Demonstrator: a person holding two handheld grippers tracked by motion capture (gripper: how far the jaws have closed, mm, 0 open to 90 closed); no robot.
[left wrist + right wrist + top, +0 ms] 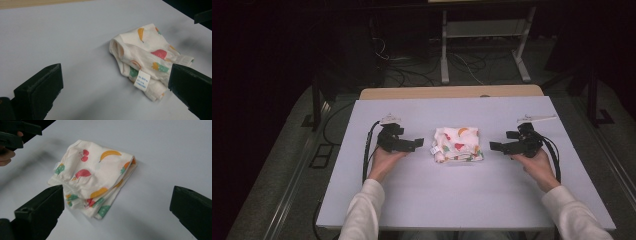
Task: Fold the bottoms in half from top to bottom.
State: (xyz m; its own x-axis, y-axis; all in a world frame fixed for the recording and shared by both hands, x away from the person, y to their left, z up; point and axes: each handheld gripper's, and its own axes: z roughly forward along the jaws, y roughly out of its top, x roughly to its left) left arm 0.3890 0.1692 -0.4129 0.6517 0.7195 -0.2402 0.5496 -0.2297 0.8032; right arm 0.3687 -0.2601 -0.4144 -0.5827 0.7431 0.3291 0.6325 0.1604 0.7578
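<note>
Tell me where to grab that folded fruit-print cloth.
Probably the corner with the white care label on the folded cream fruit-print cloth, coming from the left with the open left gripper: layered edges there lie loose and raised; the top is flat.

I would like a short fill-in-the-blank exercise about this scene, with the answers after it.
1. The folded cloth lies ____ the left gripper and the right gripper.
2. Both grippers have their fingers ____.
3. The cloth is printed with ____.
4. Neither gripper ____ the cloth.

Answers: between; open; fruit; touches
</note>
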